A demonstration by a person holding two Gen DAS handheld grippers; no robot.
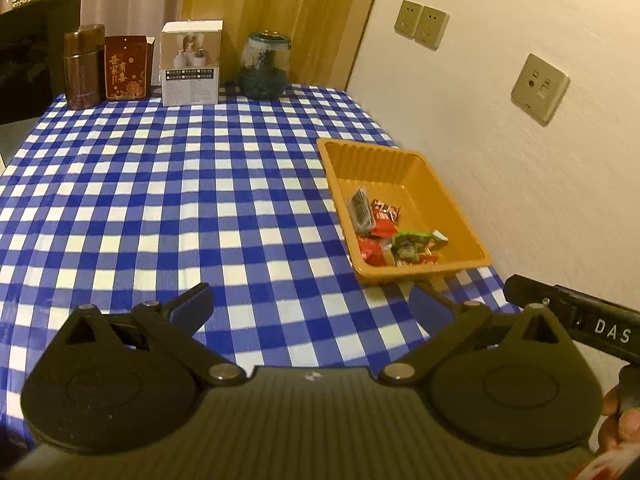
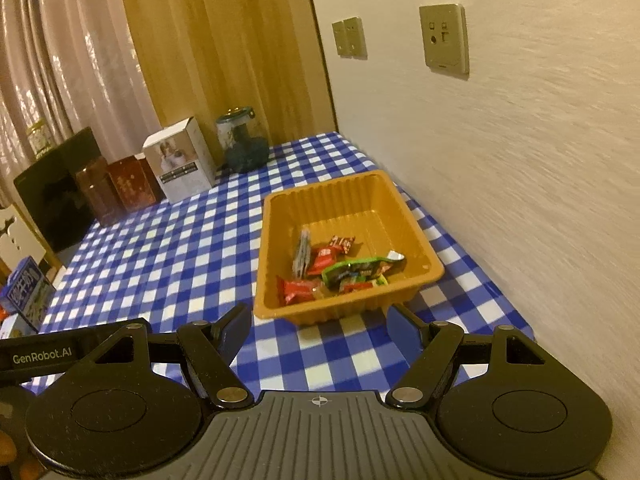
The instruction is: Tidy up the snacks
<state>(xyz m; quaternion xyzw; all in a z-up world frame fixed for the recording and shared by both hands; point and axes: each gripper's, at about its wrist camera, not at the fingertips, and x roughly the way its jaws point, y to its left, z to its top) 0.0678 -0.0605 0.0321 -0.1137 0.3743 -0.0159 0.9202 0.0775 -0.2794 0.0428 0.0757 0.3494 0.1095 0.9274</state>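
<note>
Both tools, left (image 1: 310,300) and right (image 2: 320,324), hover released before the snack tray (image 2: 280,216).

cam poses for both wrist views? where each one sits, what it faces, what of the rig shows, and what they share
Left wrist: on the left gripper, facing across the checkered table; orange tray ahead-right; open fingers, right gripper's body and a hand show.
Right wrist: on the right gripper, facing the tray directly, wall close on the right; open fingers and the left gripper's body show.
Shared: tray, snacks, white box, jar, wall sockets.
</note>
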